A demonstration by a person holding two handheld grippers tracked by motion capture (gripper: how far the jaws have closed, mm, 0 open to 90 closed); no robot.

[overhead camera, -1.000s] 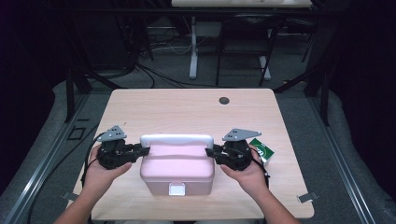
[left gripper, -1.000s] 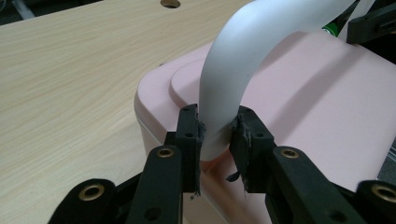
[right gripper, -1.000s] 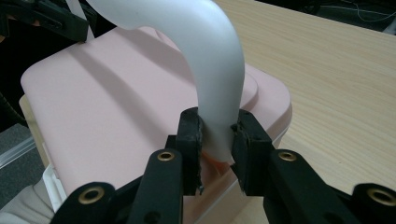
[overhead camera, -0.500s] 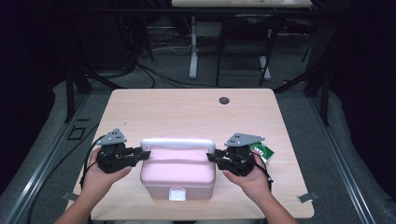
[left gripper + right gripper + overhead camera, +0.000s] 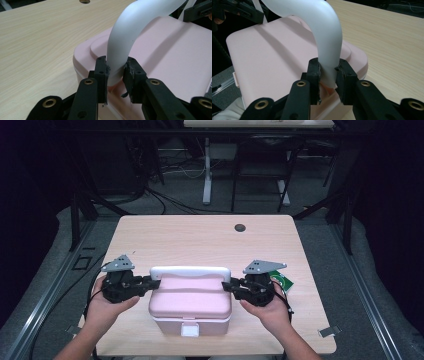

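Both forearms come in from the near edge of the table [image 5: 200, 240], palms turned inward toward each other, each hand wrapped around the body of its tool. The left gripper [image 5: 154, 282] points level toward the right and the right gripper [image 5: 226, 286] points level toward the left, so the two face one another across the pink box [image 5: 190, 302]. The box sits on the wood close to the near edge, roughly midway between the hands, its lid on and a small white latch [image 5: 190, 330] on the near wall.

In the high view the white handle [image 5: 190, 271] reads as a pale band along the far side of the lid, and the jaw tips are too small there to tell what they grasp. The left gripper view settles it: the left gripper [image 5: 115, 72] has its two black pads pressed on one foot of the handle [image 5: 130, 27], which arches up and away over the lid [image 5: 170, 50]. The right gripper view shows the same at the other end, the right gripper [image 5: 328, 73] clamped on the handle's [image 5: 322, 22] lower leg just above the lid [image 5: 269, 55].

The high view alone shows a green packet [image 5: 283, 281] lying just beyond the right hand, partly hidden, and a dark round hole [image 5: 240, 227] in the tabletop farther off.
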